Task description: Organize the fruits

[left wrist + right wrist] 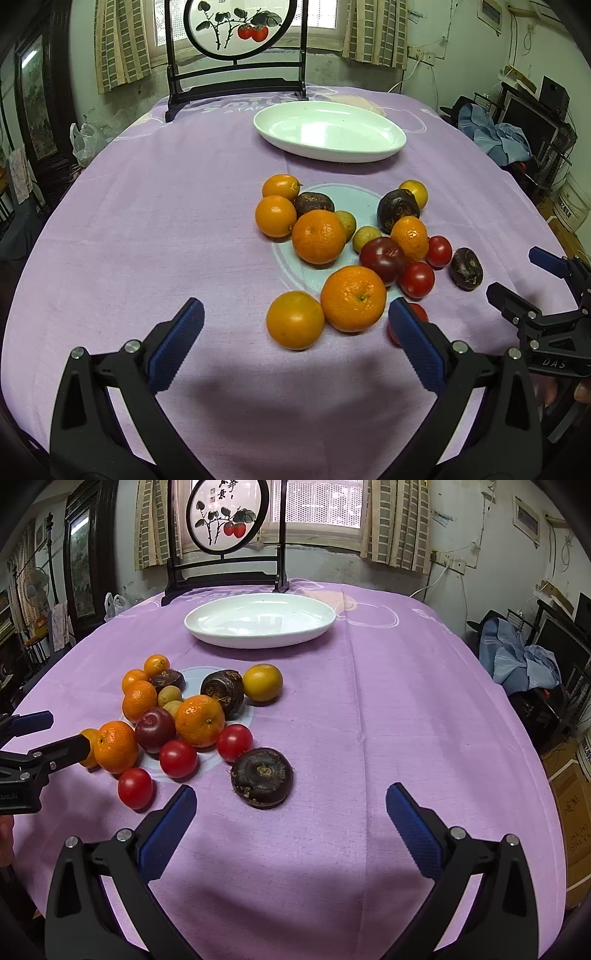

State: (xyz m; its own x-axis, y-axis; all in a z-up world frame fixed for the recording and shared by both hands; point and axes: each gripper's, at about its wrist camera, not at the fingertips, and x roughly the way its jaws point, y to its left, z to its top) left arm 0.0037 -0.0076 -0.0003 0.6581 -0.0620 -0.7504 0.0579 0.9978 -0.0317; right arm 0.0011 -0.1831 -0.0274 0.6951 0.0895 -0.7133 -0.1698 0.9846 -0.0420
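Observation:
A pile of fruit lies on the purple tablecloth (147,221): several oranges (352,298), small red tomatoes (417,279), a dark red plum (382,258), dark brown water chestnuts (262,777) and small green-yellow fruits (365,238). A white oval dish (328,131) stands empty beyond them. My left gripper (295,319) is open, low over the near edge of the pile, with a smooth orange (294,319) just ahead between its fingers, untouched. My right gripper (291,805) is open too, just behind the nearest water chestnut.
A dark wooden stand with a round painted panel (223,515) stands at the table's far edge behind the dish (258,620). Chairs with blue cloth (517,657) and cardboard boxes (570,812) sit off the table's right side. Curtained windows fill the back wall.

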